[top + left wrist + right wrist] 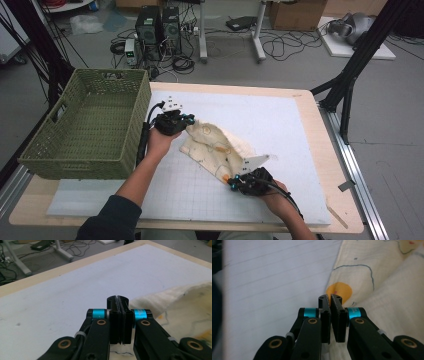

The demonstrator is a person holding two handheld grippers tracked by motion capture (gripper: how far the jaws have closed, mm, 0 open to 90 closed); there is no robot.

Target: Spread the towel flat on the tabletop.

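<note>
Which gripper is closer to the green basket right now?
Left. The left gripper is just beside the green basket's right wall; the right gripper sits well away at the cloth's near end.

A cream-coloured cloth (215, 147) printed with thin blue outlines and small orange spots lies crumpled on the white gridded mat, stretched diagonally from near the green basket's corner toward the table's near right.

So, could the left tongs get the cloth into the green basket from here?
Probably yes. The left tongs are shut at one end of the cloth, right beside the basket, whose top is open with nothing between. The right tongs grip the far end, though.
</note>
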